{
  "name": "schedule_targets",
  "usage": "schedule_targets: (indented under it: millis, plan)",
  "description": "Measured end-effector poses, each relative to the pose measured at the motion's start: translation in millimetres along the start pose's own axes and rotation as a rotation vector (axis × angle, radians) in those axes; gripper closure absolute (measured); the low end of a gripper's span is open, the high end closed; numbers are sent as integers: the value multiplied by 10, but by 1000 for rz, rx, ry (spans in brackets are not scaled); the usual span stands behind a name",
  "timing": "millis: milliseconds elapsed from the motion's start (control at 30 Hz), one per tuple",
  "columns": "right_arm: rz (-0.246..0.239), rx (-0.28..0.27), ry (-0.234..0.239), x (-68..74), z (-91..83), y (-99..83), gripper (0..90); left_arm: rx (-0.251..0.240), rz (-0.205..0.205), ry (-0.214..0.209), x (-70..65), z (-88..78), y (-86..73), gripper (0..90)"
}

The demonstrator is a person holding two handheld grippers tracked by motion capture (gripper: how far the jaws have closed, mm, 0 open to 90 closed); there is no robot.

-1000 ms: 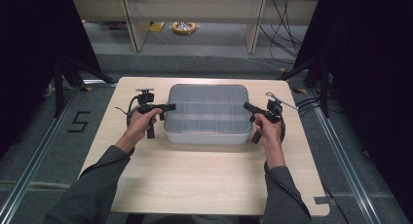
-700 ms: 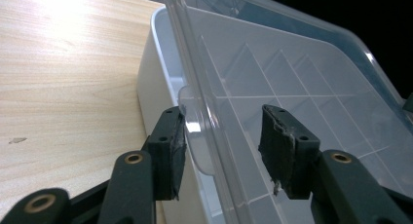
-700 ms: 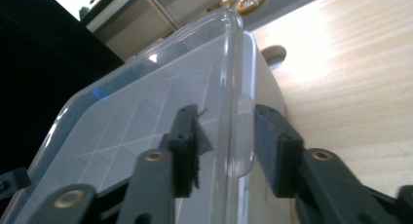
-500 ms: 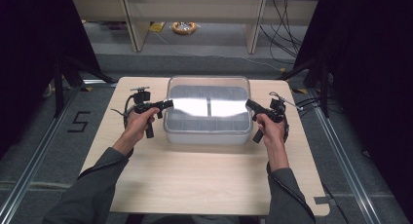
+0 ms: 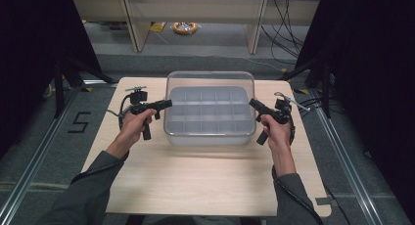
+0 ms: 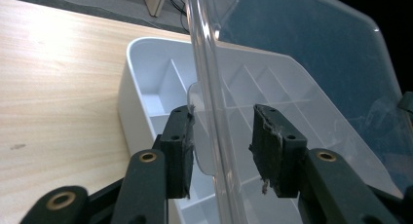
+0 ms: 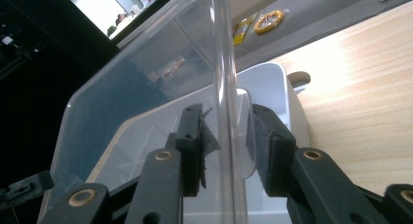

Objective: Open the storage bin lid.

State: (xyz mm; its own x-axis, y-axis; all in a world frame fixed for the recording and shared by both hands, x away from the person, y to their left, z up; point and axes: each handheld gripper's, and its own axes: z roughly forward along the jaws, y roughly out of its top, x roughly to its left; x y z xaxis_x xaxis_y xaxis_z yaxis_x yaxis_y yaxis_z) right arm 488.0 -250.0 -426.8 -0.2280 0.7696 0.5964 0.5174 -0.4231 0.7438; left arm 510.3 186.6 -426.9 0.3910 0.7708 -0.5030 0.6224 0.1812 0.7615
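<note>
High view: both tools, left (image 5: 168,103) and right (image 5: 252,102), clamp the clear lid (image 5: 210,78) above the compartment tray (image 5: 210,137); uneven lifting could slip its 9 or 3 o'clock edge free.

Clear plastic lid (image 6: 292,48): far corner cut off by the left gripper view's right edge. White compartmented plastic tray (image 5: 208,112): contents of cells indiscernible through lid. Yellow ring-shaped floor item (image 5: 185,27): too small to identify.
</note>
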Motion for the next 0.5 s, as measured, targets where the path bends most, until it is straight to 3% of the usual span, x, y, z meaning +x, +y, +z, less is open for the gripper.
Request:
schedule_targets:
  millis: [67, 233, 267, 300, 367, 433, 500]
  plan:
    - [31, -5, 12, 17, -47, -20, 684, -1, 8, -6, -15, -29, -12, 599]
    - [35, -17, 31, 32, -136, -45, 687, -7, 28, -26, -86, -147, -39, 602]
    - [11, -21, 32, 20, -163, -50, 687, -1, 32, -27, -100, -174, -48, 602]
    - [51, -19, 34, 50, -186, -64, 687, -5, 34, -31, -114, -192, -64, 602]
    - [6, -34, 45, 29, -254, -102, 688, -2, 40, -38, -130, -233, -102, 602]
    - [39, -43, 52, 55, -321, -141, 691, 8, 44, -41, -149, -271, -142, 601]
    - [38, -35, 53, 53, -343, -154, 691, 7, 49, -46, -166, -291, -181, 602]
